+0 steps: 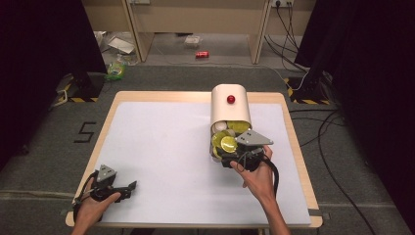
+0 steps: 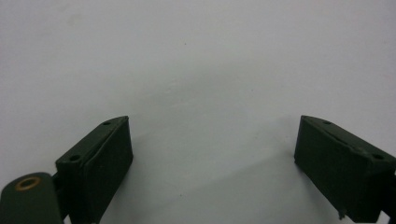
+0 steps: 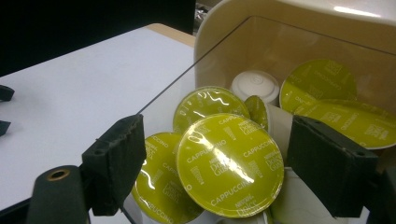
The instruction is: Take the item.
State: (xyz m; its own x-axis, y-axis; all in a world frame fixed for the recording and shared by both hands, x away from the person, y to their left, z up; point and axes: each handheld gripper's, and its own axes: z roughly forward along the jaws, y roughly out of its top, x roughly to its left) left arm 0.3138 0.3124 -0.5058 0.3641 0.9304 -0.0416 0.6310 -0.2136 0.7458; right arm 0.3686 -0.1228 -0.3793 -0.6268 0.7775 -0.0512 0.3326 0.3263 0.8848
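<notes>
A yellow-lidded cappuccino capsule (image 3: 229,164) is seen at the mouth of the cream container (image 1: 230,108) lying on the table's right half (image 1: 161,147). It is framed by the right gripper (image 3: 215,161), jaws spread wide, unpressed. The left gripper (image 2: 212,158) is held open, empty, near the front-left corner.

The right gripper (image 1: 230,155) sat at the open mouth of the cream container (image 1: 230,105), its jaws wide apart and closed on nothing. The left gripper (image 1: 128,187) rested far left of that container, nearer the person, its jaws also spread wide.
</notes>
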